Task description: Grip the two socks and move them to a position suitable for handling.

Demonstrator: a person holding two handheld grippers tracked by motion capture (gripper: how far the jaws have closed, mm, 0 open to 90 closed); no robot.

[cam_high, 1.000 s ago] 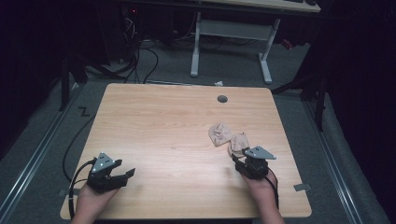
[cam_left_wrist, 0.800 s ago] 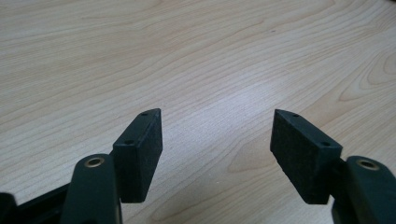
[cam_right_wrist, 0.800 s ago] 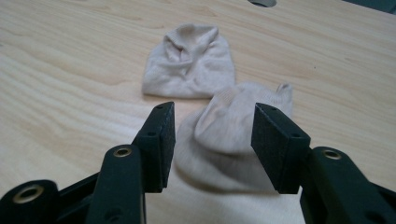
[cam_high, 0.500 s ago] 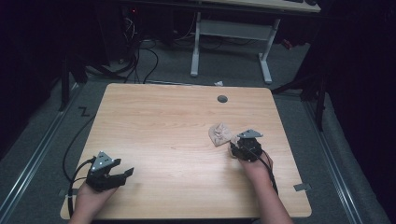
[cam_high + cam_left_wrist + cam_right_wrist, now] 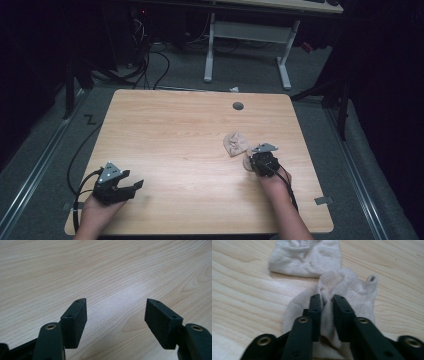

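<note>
Right gripper (image 5: pixel 327 298) sat on near sock (image 5: pixel 352 290), right side of wooden table (image 5: pixel 165 135). Jaws had just been closing, pinched fold of sock cloth between them. Sock lay bunched up, flat on table. Second sock (image 5: pixel 305 257) lay just past it, edges close together. In high view, socks lay just ahead of right gripper (image 5: pixel 257 161). Left gripper (image 5: pixel 131 186) rested low at near left corner, jaws wide apart, nothing between, bare wood under them.

Our left gripper (image 5: pixel 134 185): jaws spread wide, nothing between them, our hand low at the near left.
Our right gripper (image 5: pixel 327 300): jaws have just been closing, pads pinching cloth.
</note>
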